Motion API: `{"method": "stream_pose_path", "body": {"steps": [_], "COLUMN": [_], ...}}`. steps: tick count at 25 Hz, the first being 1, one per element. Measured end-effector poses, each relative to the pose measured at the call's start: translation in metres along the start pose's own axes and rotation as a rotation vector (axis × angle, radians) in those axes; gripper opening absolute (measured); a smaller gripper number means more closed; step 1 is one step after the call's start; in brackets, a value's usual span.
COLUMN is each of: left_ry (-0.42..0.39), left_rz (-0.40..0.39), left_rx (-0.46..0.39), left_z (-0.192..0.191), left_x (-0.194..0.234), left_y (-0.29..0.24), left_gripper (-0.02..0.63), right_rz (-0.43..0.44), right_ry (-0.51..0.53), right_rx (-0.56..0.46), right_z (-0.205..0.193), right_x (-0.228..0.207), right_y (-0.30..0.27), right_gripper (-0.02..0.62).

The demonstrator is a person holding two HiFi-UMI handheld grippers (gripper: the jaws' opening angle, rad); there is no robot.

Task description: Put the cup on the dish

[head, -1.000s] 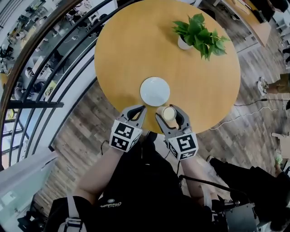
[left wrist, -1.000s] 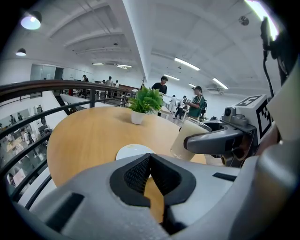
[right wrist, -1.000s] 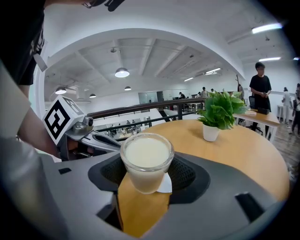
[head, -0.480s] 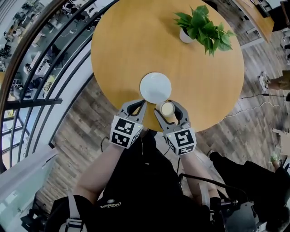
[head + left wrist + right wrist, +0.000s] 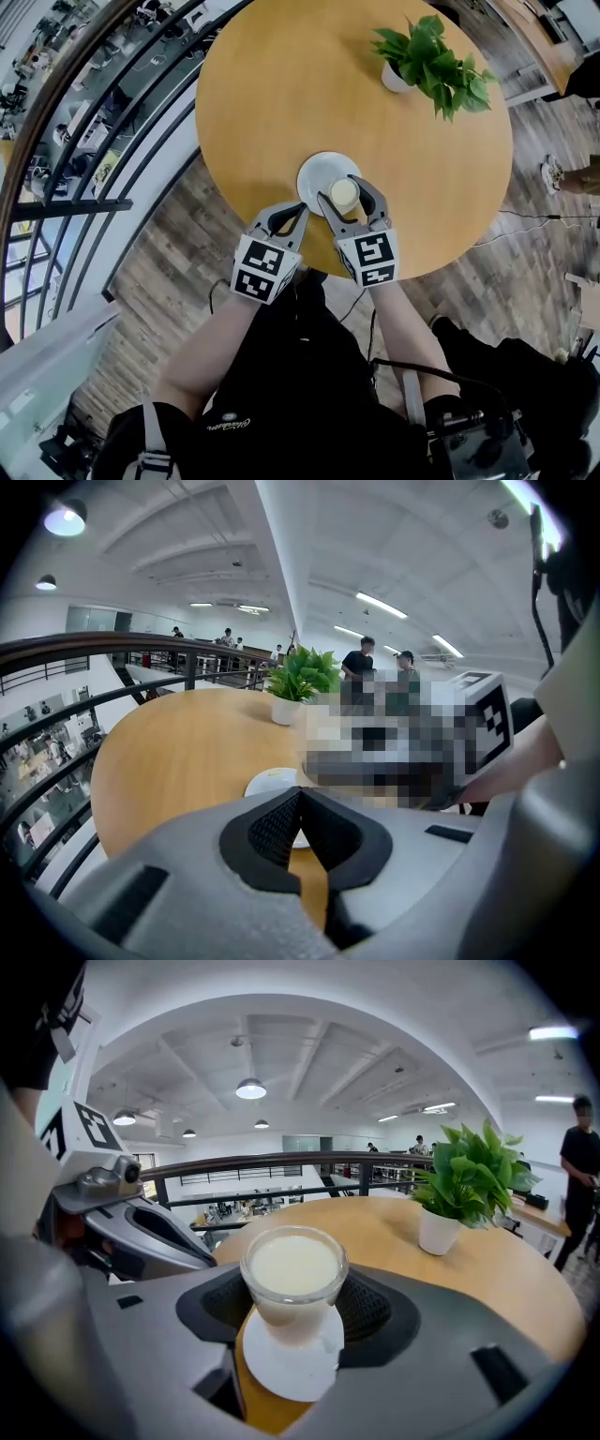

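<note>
**Right tongs (image 5: 345, 193) holding the cup (image 5: 344, 195) over the dish (image 5: 314, 174)**

The right tongs are clamping the cup from both sides, with the dark pads pressing on its clear wall. In the right gripper view the cup (image 5: 293, 1279) is standing upright and is filled nearly to the rim with a pale, creamy liquid. The white dish (image 5: 291, 1368) is showing directly beneath it. No view shows whether the base is touching the dish.

From the head view, the cup is sitting over the near right part of the dish. The dish is lying on the round wooden surface (image 5: 281, 94), close to the edge nearest the person.

The left tongs (image 5: 284, 216) are hanging just beside the dish at its near left. Their jaws are meeting at the tips, with nothing between them. In the left gripper view (image 5: 300, 808) the dish (image 5: 267, 782) is peeking out just beyond them.

A potted plant (image 5: 433, 61) is standing on the far right of the surface, well apart from the dish. A dark railing (image 5: 281, 1160) is curving round behind it.
</note>
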State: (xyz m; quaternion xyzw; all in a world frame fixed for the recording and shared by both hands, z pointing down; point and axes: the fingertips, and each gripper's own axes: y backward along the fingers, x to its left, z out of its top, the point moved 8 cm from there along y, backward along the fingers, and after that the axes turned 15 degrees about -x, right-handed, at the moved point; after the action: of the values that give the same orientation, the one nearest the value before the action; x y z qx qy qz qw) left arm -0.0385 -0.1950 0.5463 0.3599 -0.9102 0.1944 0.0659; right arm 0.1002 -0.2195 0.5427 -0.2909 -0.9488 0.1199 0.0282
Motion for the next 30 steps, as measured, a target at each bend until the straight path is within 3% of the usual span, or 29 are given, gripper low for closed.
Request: {"method": "stream_pose_path", "body": {"steps": [11,30], "left_ry": [0.010,0.013], "left_rz": [0.003,-0.003], "left_rx": [0.009,0.020], "left_z": [-0.008,-0.015], "left_x": [0.002,0.000], "left_y": [0.001,0.005], "left_gripper": [-0.003,-0.003], "right_rz": [-0.021,-0.018], "right_ry": [0.050,0.073], "right_rx": [0.105,0.166], "right_z": [-0.030,-0.049], "right_x": [-0.014,-0.007], "right_y": [-0.038,-0.044], "right_gripper": [0.261,0.261]}}
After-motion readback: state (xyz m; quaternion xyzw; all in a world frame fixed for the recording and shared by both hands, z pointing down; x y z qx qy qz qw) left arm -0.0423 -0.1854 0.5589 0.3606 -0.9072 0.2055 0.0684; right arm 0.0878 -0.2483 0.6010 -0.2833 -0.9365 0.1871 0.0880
